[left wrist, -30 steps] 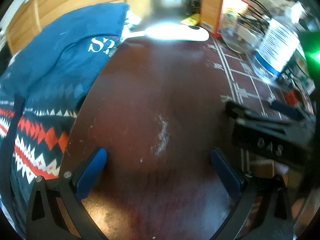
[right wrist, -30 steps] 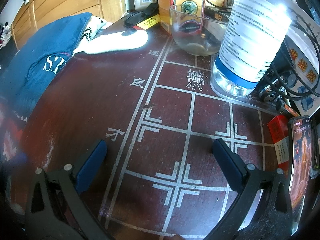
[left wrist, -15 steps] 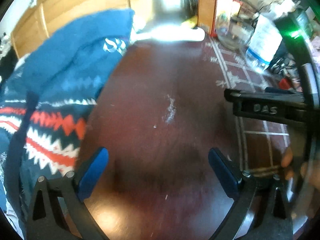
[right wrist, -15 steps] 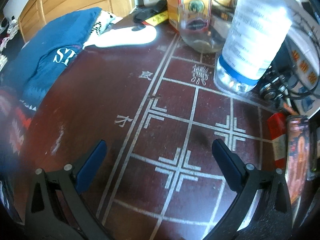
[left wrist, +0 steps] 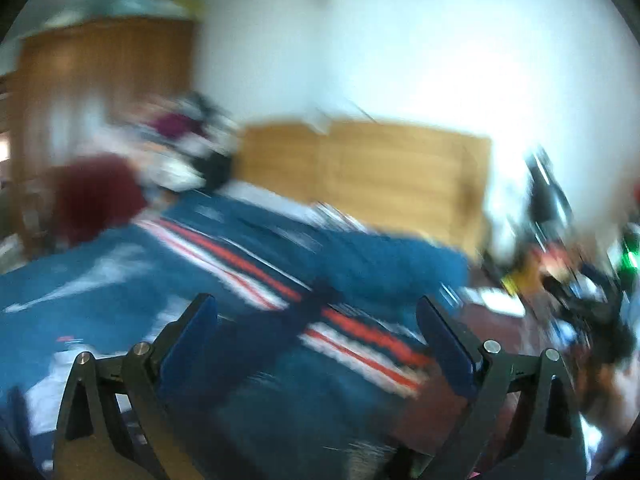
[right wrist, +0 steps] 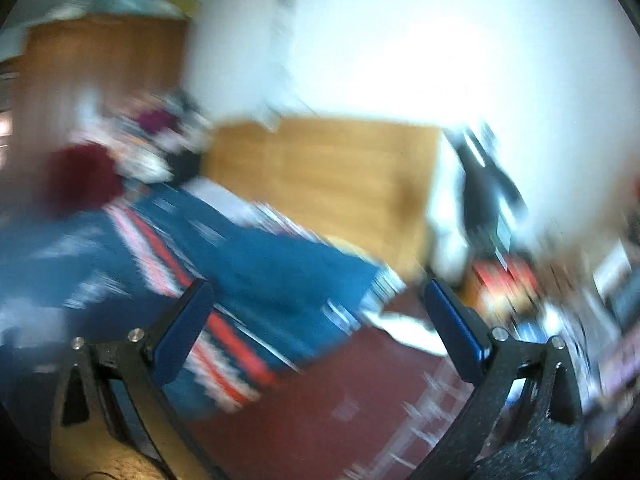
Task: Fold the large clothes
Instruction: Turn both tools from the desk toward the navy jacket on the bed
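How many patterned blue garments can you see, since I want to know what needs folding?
1: a blue garment with red and white bands, spread across the table's left side, ahead of both open grippers. Blur may hide others in the pile behind.

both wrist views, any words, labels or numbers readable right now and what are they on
None can be read: both views are smeared by motion blur.
White marks on the blue patterned garment: blurred streaks, unreadable.
White lines on the dark red table: too blurred to read.
Clutter at the right edge: labels unreadable.
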A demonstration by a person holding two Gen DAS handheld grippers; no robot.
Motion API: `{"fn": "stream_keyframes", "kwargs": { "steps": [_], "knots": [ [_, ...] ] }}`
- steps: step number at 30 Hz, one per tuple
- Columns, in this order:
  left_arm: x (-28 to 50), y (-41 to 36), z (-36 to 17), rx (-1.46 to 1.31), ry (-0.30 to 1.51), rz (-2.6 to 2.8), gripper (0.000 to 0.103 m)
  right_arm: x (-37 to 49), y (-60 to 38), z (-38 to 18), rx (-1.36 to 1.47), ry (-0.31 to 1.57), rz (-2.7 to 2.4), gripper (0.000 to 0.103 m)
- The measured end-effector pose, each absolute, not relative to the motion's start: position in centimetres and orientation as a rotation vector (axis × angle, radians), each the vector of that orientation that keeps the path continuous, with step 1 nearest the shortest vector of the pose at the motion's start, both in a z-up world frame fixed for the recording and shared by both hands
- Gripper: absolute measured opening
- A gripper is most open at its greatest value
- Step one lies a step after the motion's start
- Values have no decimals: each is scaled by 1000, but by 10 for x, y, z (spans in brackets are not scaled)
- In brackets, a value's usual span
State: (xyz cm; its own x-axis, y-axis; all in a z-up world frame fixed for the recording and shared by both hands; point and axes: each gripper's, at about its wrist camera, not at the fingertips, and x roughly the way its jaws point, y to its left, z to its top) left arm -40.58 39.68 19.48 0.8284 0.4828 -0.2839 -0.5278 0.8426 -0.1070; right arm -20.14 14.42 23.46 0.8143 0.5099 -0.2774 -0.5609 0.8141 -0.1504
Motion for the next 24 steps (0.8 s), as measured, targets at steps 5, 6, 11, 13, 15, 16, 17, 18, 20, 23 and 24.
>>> {"fn": "stream_keyframes", "kwargs": {
  "steps": [5, 6, 11, 13, 15, 16, 17, 18, 20, 23, 24],
  "knots": [
    [-544, 421, 241, -214, 50, 763, 103, -277, 185, 284, -211, 60, 846, 103],
    [-563, 424, 245, -221, 27, 787, 103, -291, 188, 290, -204, 30, 882, 103],
    [-662, 422, 265, -297, -105, 818, 103, -322, 227, 298, -192, 0, 1086, 103],
    [-694, 414, 269, -297, -144, 809, 103, -337, 246, 293, -201, 38, 1154, 103],
    [-720, 401, 273, -278, -165, 830, 103, -344, 267, 277, -226, 87, 1222, 103],
    [-737, 397, 278, -272, -177, 843, 103, -344, 281, 260, -240, 137, 1267, 103],
    [-753, 395, 282, -273, -193, 857, 103, -351, 289, 250, -247, 176, 1298, 103],
    [-768, 391, 285, -275, -211, 868, 103, -360, 300, 236, -264, 240, 1346, 103],
    [-785, 390, 289, -276, -235, 887, 103, -373, 326, 193, -319, 402, 1444, 103],
    [-813, 390, 290, -273, -250, 945, 103, -406, 359, 110, -453, 614, 1542, 103],
    [-814, 394, 290, -281, -250, 955, 103, -423, 368, 84, -521, 669, 1561, 103]
  ]
}}
